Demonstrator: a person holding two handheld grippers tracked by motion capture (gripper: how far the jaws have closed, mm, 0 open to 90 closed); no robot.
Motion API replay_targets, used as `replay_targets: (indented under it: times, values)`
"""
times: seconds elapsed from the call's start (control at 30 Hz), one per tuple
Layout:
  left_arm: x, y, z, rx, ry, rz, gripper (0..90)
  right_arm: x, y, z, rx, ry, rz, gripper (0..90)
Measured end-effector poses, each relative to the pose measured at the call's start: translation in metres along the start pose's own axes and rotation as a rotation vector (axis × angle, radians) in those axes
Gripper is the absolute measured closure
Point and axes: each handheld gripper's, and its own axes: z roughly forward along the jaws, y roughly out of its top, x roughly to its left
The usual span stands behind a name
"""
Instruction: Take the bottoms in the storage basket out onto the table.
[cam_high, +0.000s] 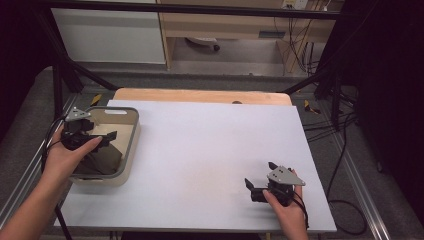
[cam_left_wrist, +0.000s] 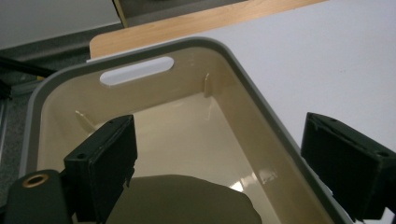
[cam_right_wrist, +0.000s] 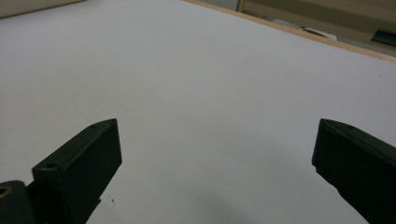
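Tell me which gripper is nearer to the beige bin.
Left. The left gripper hangs over the beige bin, jaws open above its inside. The right gripper sits far off, across the white table, near its front right corner.

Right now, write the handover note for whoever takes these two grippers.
Left gripper: open, nothing held, hovering over the beige bin at the table's left edge; in its own view the jaws straddle the bin's right wall.
Right gripper: open, nothing held, low over the white table, near right.
A dark olive object lies inside the bin; what it is cannot be told.
Done: that object sits in the bin.
Left: probably grasping the object or the bin.
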Motion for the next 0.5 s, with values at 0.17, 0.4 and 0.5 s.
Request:
replay_targets:
  times: [0.17, 0.4, 0.5]
  values:
    - [0.0004, 0.0000, 0.0037, 0.019, 0.015, 0.012, 10.5, -0.0008, 0.0010, -0.0011, -0.007, 0.003, 0.006, 2.2]
    - [0.0022, 0.0033, 0.0033, 0.037, 0.022, 0.021, 9.4, -0.0007, 0.0011, -0.0009, -0.007, 0.004, 0.007, 2.1]
    - [0.0030, 0.0037, 0.0045, 0.045, 0.040, 0.026, 9.2, -0.0007, 0.0014, -0.0005, -0.006, 0.006, 0.008, 2.1]
